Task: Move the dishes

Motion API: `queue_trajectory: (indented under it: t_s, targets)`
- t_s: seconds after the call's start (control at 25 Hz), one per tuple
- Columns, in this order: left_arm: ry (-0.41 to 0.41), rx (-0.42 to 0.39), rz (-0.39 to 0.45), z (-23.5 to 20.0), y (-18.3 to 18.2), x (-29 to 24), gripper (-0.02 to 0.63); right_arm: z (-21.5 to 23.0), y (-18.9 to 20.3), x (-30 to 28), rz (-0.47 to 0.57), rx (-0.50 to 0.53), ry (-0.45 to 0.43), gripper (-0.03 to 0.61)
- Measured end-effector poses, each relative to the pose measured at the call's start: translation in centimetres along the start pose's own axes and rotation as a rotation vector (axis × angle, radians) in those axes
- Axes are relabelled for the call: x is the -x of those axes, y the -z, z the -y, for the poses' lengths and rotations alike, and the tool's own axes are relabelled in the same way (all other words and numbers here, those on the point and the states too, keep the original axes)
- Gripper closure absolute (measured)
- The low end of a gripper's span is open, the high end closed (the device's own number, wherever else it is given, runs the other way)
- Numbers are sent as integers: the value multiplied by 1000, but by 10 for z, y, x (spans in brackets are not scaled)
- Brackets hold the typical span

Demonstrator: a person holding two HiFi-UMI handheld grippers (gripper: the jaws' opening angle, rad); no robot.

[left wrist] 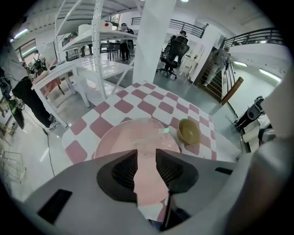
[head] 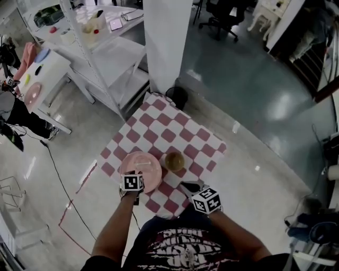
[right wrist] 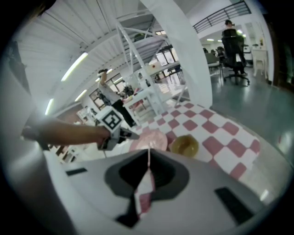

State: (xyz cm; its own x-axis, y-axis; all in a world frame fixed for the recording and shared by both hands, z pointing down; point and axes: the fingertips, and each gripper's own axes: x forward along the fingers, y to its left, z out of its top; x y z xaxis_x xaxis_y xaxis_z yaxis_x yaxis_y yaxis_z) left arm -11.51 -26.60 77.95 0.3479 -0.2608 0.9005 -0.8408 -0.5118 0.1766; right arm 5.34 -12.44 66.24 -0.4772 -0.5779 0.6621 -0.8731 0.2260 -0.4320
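Down below us stands a small table [head: 175, 129] under a red-and-white checked cloth, set cornerwise on a glossy grey floor [head: 249, 95]. Over its near edge we hold the left gripper [head: 132, 182] with its jaws apart and nothing pressed between the pads; through the gap we see only the pink plate [head: 142, 168] beneath. The right gripper [head: 193, 189] hangs just beside it to the right, jaws together and empty.

The plate lies on the near left part of the cloth, and the yellow bowl [head: 174, 161] sits just beside it on the right, apart from it. Beyond the table's far corner rises a white column [head: 167, 42], with a white shelving rack [head: 106, 53] to its left and an office chair [head: 222, 16] further off.

From the head view, the left gripper's marker cube covers the plate's nearest rim, and in the left gripper view the gripper's own body cuts off the plate's near part. We cannot make out whether the bowl holds anything.

The plate is round, so it has no long axis; it lies flat, face up. The bowl stands upright, mouth up.
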Motion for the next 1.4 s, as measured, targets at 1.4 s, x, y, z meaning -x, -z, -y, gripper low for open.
queue_trajectory:
  t_s: [1.4]
  targets:
    - [42, -114, -244, -4, 4, -38, 572, 13, -4, -7, 27, -78, 37, 542]
